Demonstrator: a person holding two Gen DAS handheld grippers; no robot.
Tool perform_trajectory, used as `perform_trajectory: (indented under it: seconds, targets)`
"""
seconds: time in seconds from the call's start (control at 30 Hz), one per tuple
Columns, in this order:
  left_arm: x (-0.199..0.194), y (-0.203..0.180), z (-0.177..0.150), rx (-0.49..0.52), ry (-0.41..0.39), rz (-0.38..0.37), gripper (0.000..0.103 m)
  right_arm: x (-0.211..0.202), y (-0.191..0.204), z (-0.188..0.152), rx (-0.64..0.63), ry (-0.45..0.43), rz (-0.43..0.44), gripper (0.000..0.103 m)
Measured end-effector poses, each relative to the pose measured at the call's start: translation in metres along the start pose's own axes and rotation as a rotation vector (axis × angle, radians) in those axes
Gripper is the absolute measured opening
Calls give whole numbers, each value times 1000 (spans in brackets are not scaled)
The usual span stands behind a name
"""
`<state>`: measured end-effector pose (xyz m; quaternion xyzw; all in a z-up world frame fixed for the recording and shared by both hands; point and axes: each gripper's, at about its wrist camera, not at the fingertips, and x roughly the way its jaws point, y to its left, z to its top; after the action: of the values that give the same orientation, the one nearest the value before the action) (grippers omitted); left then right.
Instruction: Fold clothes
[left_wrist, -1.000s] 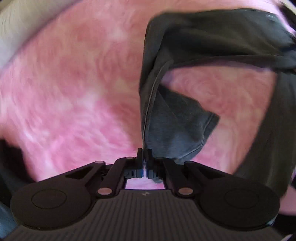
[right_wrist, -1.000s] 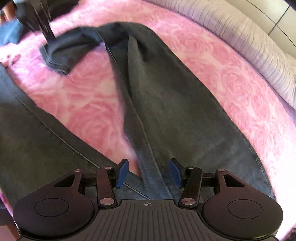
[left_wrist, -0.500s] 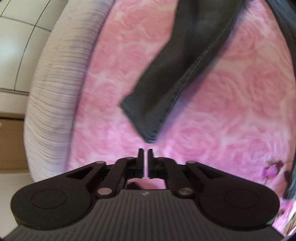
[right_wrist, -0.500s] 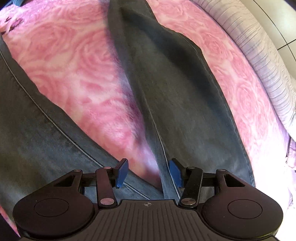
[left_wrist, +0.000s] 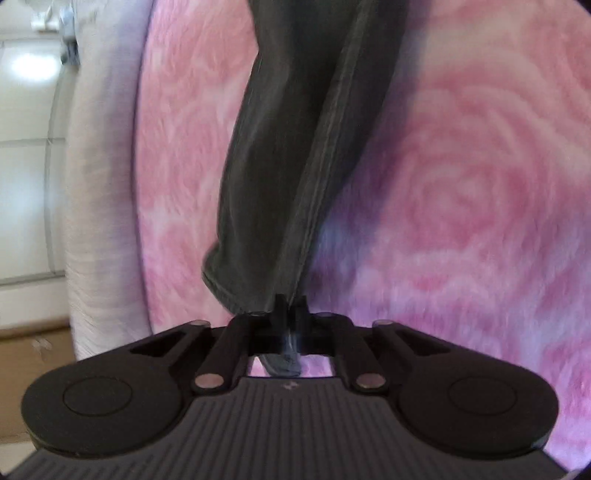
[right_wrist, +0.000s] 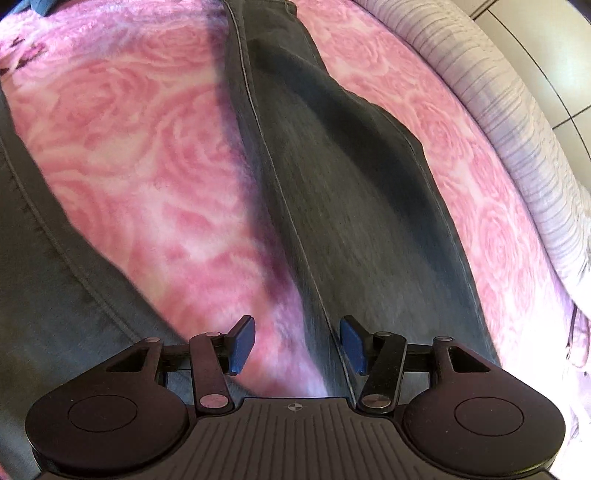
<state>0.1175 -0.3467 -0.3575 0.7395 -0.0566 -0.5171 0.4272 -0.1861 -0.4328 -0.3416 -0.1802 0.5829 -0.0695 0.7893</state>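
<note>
Dark jeans (right_wrist: 354, 206) spread on the pink rose-patterned bed (right_wrist: 140, 155), one leg running lengthwise straight away from both grippers, its hem corner pinched in the closed jaws of the left gripper (left_wrist: 291, 314), so nearest the left hand. Right gripper (right_wrist: 297, 341) poised over the same leg's inner seam with jaws roughly half open and holding nothing, cloth under one blue pad (right_wrist: 351, 341) and bare blanket under the other. Shown only by the left view: the hem (left_wrist: 225, 291) and the grip on it; only by the right view: the second leg (right_wrist: 48, 295) off to the left and the leg's wider upper part
</note>
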Motion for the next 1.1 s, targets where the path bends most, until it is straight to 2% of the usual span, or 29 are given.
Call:
perform_trajectory:
  seconds: [0.03,0.07,0.1,0.17,0.23,0.3,0.4,0.47,0.53,0.6,0.63,0.67,0.73,0.9,1.03,1.1]
  targets:
    - [-6,3,-4,-6,4,-6,2,-2,0,1,2,-7,1,48]
    - [-12,7,-8,-12,8,-13,2,-5,0,1,5,-14,3,33]
    - [-30,5,-11,-20,9,0,2,-8,1,2,8,-20,5,30]
    - [-63,-8,-15,-20,7,19,2,-16,5,-1,16,-32,21,30]
    - [-74,-35,-9,-9,43,-14,4,-18,11,-8,36,-13,74,30]
    - [-70,-67,-5,-4,107,-107,10,-20,16,-14,44,1,88,31]
    - [-68,-86,-7,-14,150,-214,11,-35,11,-25,97,-4,87,35]
    - [-72,-72,-10,-109,168,-249,12,-53,-7,-38,200,-22,76,42]
    - [-74,-49,-11,-230,173,-289,22,-67,-32,-62,316,-16,38,48]
    - [-74,-19,-9,-379,162,-339,28,-74,-61,-93,413,18,-12,54]
    - [-76,-5,-3,-443,137,-351,34,-77,-76,-109,462,36,-37,55]
    - [-77,10,3,-506,109,-362,35,-77,-95,-128,518,57,-58,57]
    - [-70,40,28,-581,55,-373,35,-76,-134,-168,634,99,-96,57]
    - [-35,102,126,-616,-88,-389,41,-54,-238,-264,878,89,-137,61]
    - [-11,124,220,-582,-156,-411,44,-9,-315,-320,997,55,-100,66]
    - [0,122,262,-530,-159,-417,46,18,-346,-338,1016,40,-44,67]
